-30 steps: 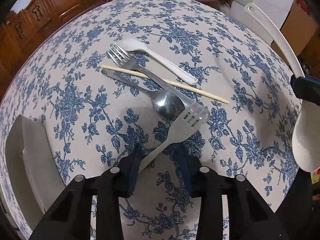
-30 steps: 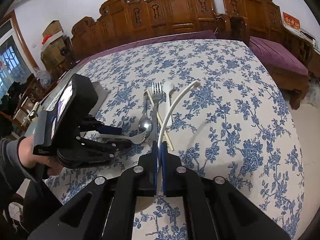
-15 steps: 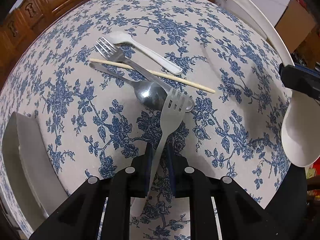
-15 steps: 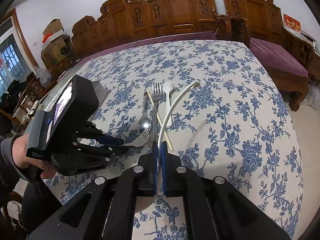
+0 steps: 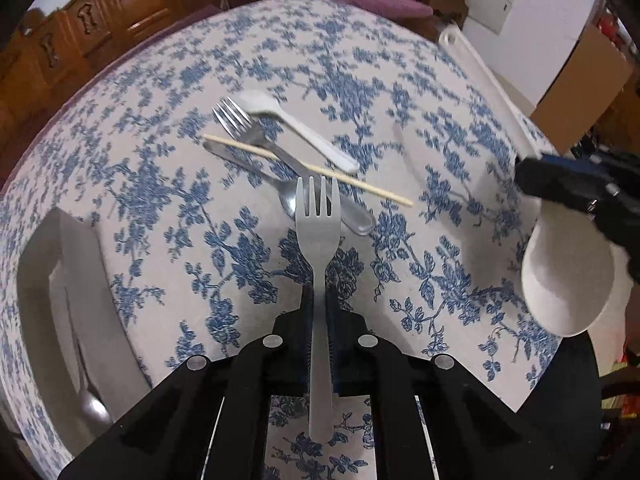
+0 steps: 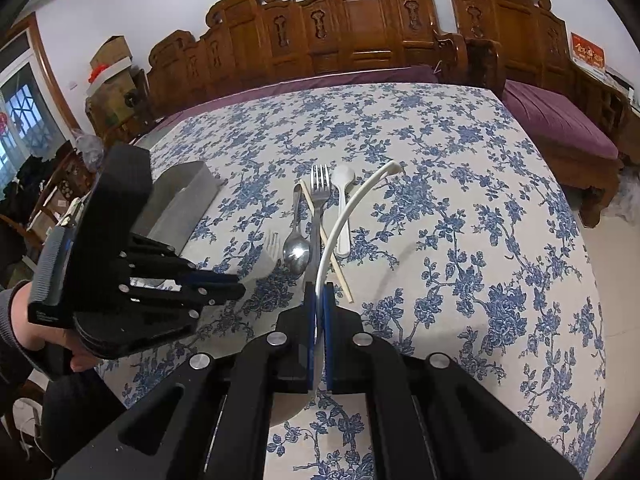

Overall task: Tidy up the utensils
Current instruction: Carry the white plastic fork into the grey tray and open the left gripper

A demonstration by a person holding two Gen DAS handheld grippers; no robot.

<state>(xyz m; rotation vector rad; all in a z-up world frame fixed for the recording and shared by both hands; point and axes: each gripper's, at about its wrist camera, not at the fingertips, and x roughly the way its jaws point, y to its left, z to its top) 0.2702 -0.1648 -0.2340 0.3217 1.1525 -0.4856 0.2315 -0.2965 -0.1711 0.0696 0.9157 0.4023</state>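
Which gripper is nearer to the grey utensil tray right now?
Left. The left gripper, holding a grey fork, hovers beside the grey tray. The right gripper, clamped on a white ladle, sits further away, past the utensil pile.

Table under a white cloth printed with blue flowers; carved wooden benches stand behind its far edge.

Cluster of utensils near the middle, lying side by side:
- metal spoon, bowl toward the near edge, handle pointing away
- metal fork, tines toward the far edge, just beside the spoon
- single pale chopstick lying slantwise across fork and spoon
- white plastic spoon on the right, bowl at the far end

Grey tray sits at the left edge of the table, well apart from the cluster; another metal spoon lies inside it.
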